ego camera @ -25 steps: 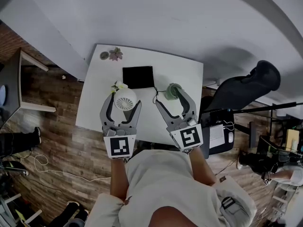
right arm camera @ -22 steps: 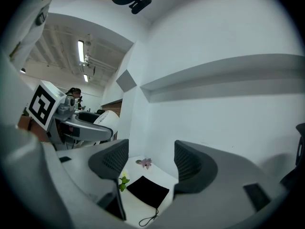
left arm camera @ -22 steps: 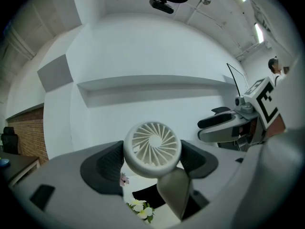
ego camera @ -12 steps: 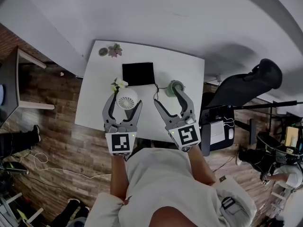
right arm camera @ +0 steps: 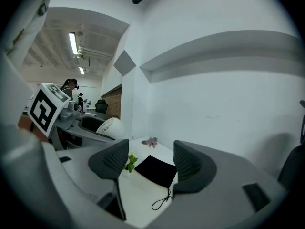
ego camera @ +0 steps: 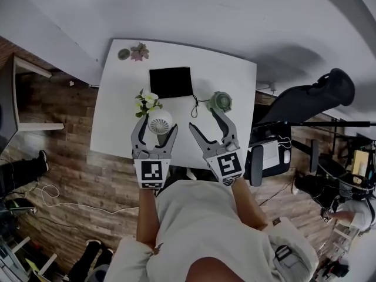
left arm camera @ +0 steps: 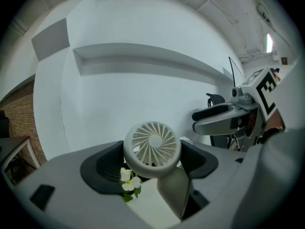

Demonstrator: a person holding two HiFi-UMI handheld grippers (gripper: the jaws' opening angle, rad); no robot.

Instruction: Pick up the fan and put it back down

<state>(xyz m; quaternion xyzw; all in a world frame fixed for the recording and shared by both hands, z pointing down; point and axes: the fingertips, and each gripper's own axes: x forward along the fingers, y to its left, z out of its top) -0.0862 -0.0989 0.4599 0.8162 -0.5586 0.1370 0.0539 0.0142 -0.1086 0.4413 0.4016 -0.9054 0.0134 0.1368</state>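
Observation:
The white fan has a round ribbed head and a grey stand, and it hangs just above the white table near its front edge. My left gripper is shut on the fan's head, a pad pressing on each side. My right gripper is open and empty beside it, over the table. In the right gripper view, the right gripper has only bare table and a black cable between its pads.
A black pad lies mid-table with the cable trailing from it. White flowers stand just beyond the fan, and a green round object is past the right gripper. A pink flower sits at the far corner. An office chair stands to the right.
Both grippers have sunk toward the table and drawn back to its near edge. The fan came down with the left gripper, still clamped between the pads.

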